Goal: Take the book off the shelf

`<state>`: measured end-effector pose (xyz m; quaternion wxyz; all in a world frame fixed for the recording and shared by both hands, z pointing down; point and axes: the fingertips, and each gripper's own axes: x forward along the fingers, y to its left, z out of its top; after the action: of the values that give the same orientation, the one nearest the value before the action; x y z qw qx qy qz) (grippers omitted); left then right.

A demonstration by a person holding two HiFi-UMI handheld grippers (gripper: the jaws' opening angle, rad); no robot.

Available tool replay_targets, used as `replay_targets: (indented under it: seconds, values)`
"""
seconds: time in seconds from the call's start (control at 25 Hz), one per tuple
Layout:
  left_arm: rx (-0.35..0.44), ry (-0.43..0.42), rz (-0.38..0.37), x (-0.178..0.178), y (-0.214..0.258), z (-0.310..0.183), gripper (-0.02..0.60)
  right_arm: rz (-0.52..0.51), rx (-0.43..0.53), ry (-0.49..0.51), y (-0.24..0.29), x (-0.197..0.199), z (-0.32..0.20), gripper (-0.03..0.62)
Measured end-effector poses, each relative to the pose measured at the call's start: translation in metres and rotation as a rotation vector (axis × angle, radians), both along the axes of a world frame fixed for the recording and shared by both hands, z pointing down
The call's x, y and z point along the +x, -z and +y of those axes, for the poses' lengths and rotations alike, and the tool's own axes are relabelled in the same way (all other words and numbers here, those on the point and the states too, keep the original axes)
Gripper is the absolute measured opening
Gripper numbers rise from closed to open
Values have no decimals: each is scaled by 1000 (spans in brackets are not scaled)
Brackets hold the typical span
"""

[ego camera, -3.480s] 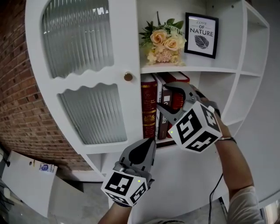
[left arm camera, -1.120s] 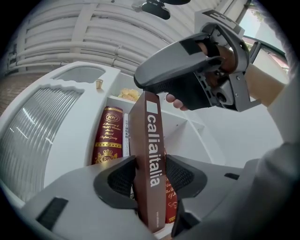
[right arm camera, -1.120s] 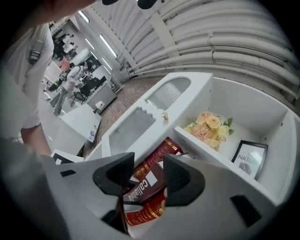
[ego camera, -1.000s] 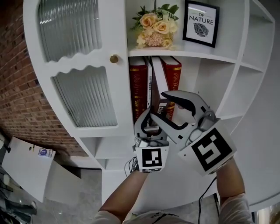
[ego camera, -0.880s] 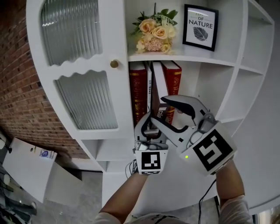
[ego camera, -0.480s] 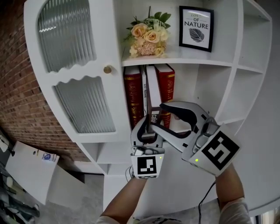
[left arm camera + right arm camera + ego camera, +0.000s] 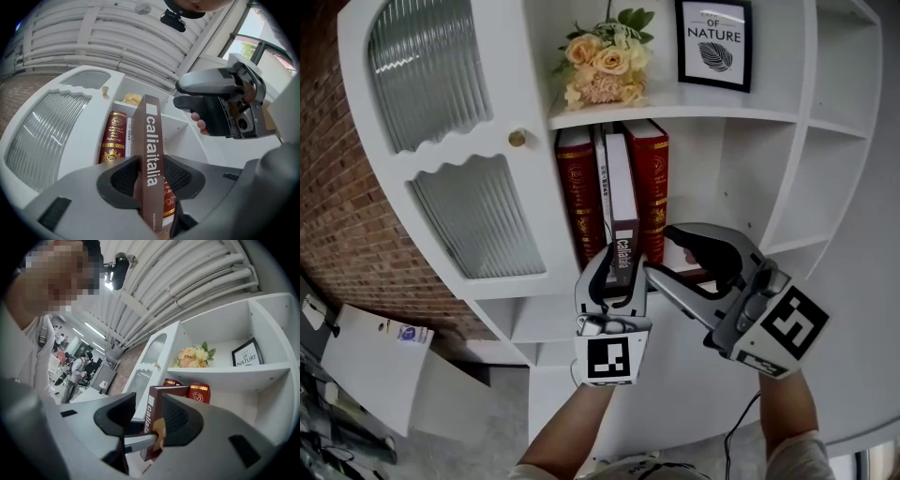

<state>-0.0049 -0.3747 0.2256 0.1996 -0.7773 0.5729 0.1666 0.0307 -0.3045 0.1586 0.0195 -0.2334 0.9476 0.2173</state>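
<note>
Here, my left gripper (image 7: pixel 619 259) is closing on the lower spine of the brown book (image 7: pixel 620 187), with both pads against it. The book juts forward between two red books (image 7: pixel 578 197) on the white shelf unit (image 7: pixel 769 178). My right gripper (image 7: pixel 658 249) is closing too. The book's lower edge sits between its jaws, with a gap beside one pad.

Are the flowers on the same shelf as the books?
No, the flowers sit on the upper shelf, beside the framed picture, and the books stand underneath it.
</note>
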Motion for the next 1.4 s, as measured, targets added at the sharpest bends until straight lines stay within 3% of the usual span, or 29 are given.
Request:
replay_targets:
  seconds: [0.56,1.4]
  values:
    - [-51,-38,16,-5,-8,39,170,-186,-207,15,-52,19,-24,155]
    - [-83,-179,19,-36,-7,102,153,-238,-330,16,-99,-10,-21,144]
